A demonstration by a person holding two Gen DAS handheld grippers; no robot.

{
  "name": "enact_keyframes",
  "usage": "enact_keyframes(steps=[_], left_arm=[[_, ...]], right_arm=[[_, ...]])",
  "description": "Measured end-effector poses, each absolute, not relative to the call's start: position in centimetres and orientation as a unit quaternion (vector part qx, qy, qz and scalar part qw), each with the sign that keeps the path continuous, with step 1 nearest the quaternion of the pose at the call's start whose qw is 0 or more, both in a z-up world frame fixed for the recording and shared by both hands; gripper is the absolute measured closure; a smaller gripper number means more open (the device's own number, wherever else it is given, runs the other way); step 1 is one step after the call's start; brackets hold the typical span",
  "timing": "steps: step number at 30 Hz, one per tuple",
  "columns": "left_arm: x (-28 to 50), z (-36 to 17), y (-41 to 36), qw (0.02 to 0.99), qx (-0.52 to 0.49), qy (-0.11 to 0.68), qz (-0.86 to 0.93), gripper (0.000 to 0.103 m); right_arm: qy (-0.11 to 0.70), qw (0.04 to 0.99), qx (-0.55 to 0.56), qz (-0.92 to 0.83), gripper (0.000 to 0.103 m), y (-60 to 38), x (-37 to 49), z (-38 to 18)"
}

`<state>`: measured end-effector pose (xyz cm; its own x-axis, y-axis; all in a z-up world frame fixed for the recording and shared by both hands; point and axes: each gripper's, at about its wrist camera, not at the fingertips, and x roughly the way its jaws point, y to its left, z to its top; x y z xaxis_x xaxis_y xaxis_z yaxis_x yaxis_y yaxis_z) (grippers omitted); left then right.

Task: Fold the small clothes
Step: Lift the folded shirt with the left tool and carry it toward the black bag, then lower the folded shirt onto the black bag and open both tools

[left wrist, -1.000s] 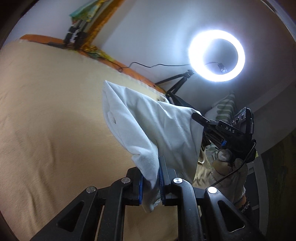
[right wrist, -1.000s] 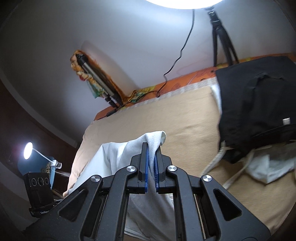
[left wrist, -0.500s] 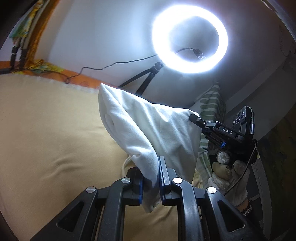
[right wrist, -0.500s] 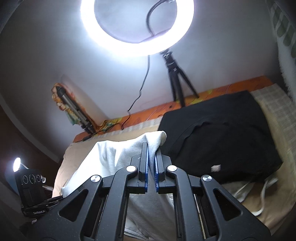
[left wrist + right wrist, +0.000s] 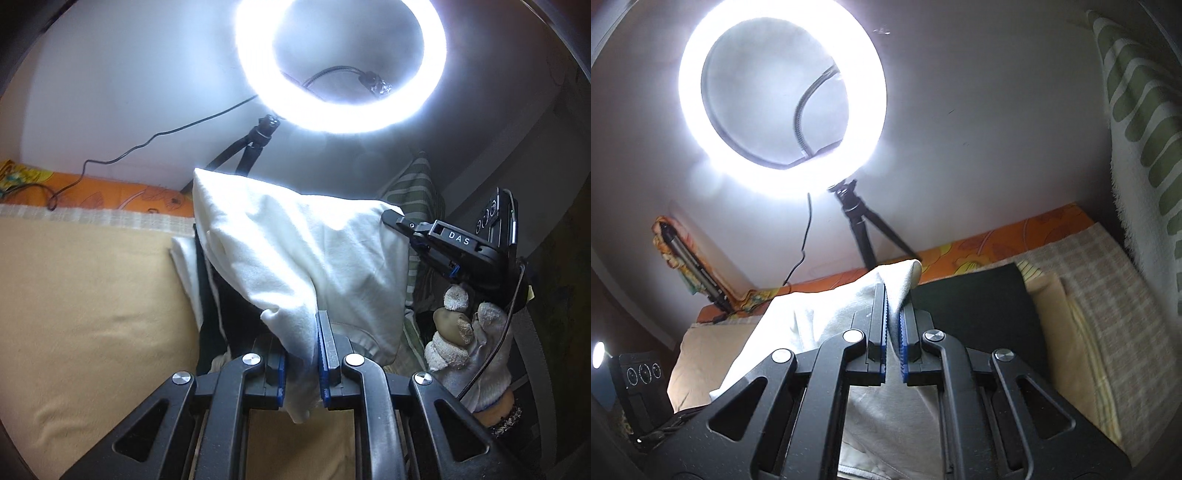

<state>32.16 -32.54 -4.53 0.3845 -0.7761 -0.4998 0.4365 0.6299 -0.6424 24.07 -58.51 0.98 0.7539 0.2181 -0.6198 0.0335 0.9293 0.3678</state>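
Pinching a bunched corner of the white garment (image 5: pixel 295 254) between its blue-padded jaws, the left gripper (image 5: pixel 301 354) sits nearest in the left wrist view; the cloth hangs in the air above the bed (image 5: pixel 85 295), spread as a sheet between the two tools; to the right, a gloved hand (image 5: pixel 469 347) holds the right gripper (image 5: pixel 894 332), whose tip meets the garment's far right corner; in the right wrist view those jaws are pressed together on a thin fold of the same white cloth, with a little tuft poking out past the tips; beneath and beyond the raised garment lies a dark garment (image 5: pixel 979 306) on the bed, flat and to the right of the white one; a tan blanket covers the bed, and a checked cloth (image 5: pixel 1108 295) lies along its right side; further off runs an orange patterned edge (image 5: pixel 103 192) against the wall; on it stands a small black tripod (image 5: pixel 864 229) carrying a glowing ring light (image 5: pixel 783 88), its cable (image 5: pixel 147 144) trailing left down the wall; a green-striped towel (image 5: pixel 1141 122) hangs at the far right.
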Motion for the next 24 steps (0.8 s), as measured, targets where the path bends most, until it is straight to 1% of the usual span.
enact_keyframes(steps=[9, 17, 18, 19, 20, 21, 22, 24], left_arm=[[34.1, -6.0, -36.9, 0.810, -0.177, 0.409, -0.381, 0.092], [33.9, -7.8, -38.1, 0.814, -0.138, 0.426, -0.368, 0.091], [33.9, -7.9, -38.0, 0.815, -0.135, 0.429, -0.366, 0.086], [33.8, -7.9, -37.9, 0.815, -0.133, 0.429, -0.366, 0.076], [33.6, -7.9, -37.7, 0.815, -0.130, 0.429, -0.367, 0.072], [33.3, -7.8, -37.6, 0.817, -0.124, 0.429, -0.364, 0.065], [33.1, -7.7, -37.4, 0.819, -0.119, 0.428, -0.363, 0.061], [32.7, -7.5, -37.0, 0.821, -0.113, 0.426, -0.362, 0.057]], right_arm=[[0.345, 0.923, 0.170, 0.030, 0.097, -60.9, 27.3, 0.2], [0.371, 0.916, 0.150, -0.026, 0.096, -62.8, 29.1, -3.7], [0.374, 0.915, 0.147, -0.037, 0.095, -63.1, 29.0, -4.0], [0.376, 0.914, 0.146, -0.044, 0.090, -63.3, 29.1, -4.2], [0.376, 0.914, 0.144, -0.050, 0.085, -63.5, 28.9, -4.3], [0.374, 0.915, 0.142, -0.055, 0.082, -63.6, 28.7, -4.4], [0.372, 0.916, 0.140, -0.056, 0.078, -63.7, 28.5, -4.3], [0.369, 0.917, 0.139, -0.056, 0.078, -63.7, 28.2, -4.1]])
